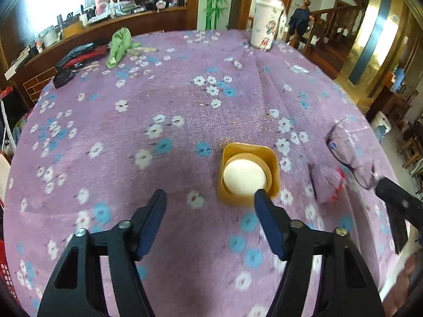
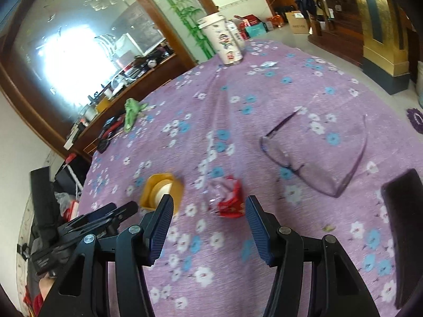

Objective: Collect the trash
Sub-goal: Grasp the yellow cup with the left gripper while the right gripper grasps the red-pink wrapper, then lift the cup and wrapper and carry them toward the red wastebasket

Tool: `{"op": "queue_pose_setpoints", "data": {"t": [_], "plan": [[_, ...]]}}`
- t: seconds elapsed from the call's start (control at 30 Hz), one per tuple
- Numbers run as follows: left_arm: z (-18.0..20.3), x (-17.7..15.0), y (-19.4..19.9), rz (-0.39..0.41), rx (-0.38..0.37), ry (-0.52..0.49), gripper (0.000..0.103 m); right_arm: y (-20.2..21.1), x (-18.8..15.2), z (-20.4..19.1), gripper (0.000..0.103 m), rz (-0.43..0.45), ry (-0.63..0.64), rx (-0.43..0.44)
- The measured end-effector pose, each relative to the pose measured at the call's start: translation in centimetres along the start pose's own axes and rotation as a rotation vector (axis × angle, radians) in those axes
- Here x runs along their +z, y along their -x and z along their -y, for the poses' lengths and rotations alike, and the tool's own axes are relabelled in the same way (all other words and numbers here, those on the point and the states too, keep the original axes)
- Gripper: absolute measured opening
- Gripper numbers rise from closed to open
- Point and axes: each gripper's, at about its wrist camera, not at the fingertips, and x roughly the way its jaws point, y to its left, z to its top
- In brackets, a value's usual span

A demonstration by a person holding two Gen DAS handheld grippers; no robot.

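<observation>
The right gripper [image 2: 208, 227] is hanging over the purple flowered cloth on the counter [image 2: 264, 100] with its fingers [image 2: 257, 228] apart and nothing between them, lined up on a crumpled red-and-clear wrapper [image 2: 228, 198] lying just ahead of the tips. The left gripper [image 1: 210, 206] is pointing down too, fingers [image 1: 152, 220] apart and empty, with a yellow square cup holding a white ball [image 1: 247, 173] just beyond its right tip. That wrapper looks like the trash in hand, so the right gripper should be straddling it squarely, pressing low into the cloth, and pinching the bunched red part without catching the fabric. Beyond it lie the glasses [image 2: 314, 163], to be left alone. Farther off a green crumpled scrap [image 1: 119, 46] and a lidded paper cup [image 1: 265, 23] are sitting near the far edge.
</observation>
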Motion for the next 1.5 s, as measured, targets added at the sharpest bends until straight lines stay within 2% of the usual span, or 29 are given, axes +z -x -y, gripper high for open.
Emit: {"op": "queue_pose_setpoints", "data": {"t": [0.1, 0.17, 0.2, 0.27, 0.33, 0.47, 0.5, 0.53, 0.7, 0.87, 1.03, 1.5], "plan": [[0.6, 0.7, -2.4, -0.038, -0.004, 0.006, 0.050, -0.9, 0.4, 0.4, 0.060, -0.014, 0.006, -0.027], [0.8, 1.0, -3.5, -0.057, -0.009, 0.004, 0.034, -1.9, 0.6, 0.6, 0.060, -0.034, 0.013, -0.038], [1.0, 1.1, -4.0, -0.063, -0.017, 0.003, 0.031, -2.5, 0.7, 0.6, 0.060, -0.044, 0.017, -0.042], [1.0, 1.1, -4.5, -0.063, -0.021, 0.000, 0.018, -3.5, 0.8, 0.5, 0.060, -0.060, 0.028, -0.048], [1.0, 1.0, -4.7, -0.058, -0.025, -0.004, 0.009, -4.4, 0.6, 0.0, 0.060, -0.073, 0.050, -0.047], [0.1, 0.6, -4.2, -0.033, -0.020, 0.004, 0.007, -5.8, 0.2, -1.1, 0.060, -0.084, 0.106, -0.080], [-0.2, 0.4, -3.9, -0.029, -0.028, 0.010, 0.007, -6.2, 0.0, -1.4, 0.056, -0.083, 0.117, -0.093], [-0.5, 0.2, -3.7, -0.026, -0.034, 0.014, 0.007, -6.4, -0.1, -1.4, 0.041, -0.085, 0.123, -0.108], [-2.1, -1.3, -1.6, 0.013, -0.038, 0.025, 0.007, -6.5, -0.8, -2.1, 0.038, -0.078, 0.152, -0.127], [-3.5, -3.1, 0.7, 0.055, -0.033, 0.031, 0.007, -4.7, -1.7, -3.6, 0.037, -0.046, 0.173, -0.088], [-5.8, -5.0, 3.0, 0.081, -0.029, 0.059, 0.007, -3.3, -3.0, -6.8, 0.037, -0.041, 0.215, -0.009], [-17.1, -10.7, 11.0, 0.191, 0.049, 0.241, 0.008, -5.5, -8.5, -19.3, 0.038, -0.149, 0.426, 0.147]]}}
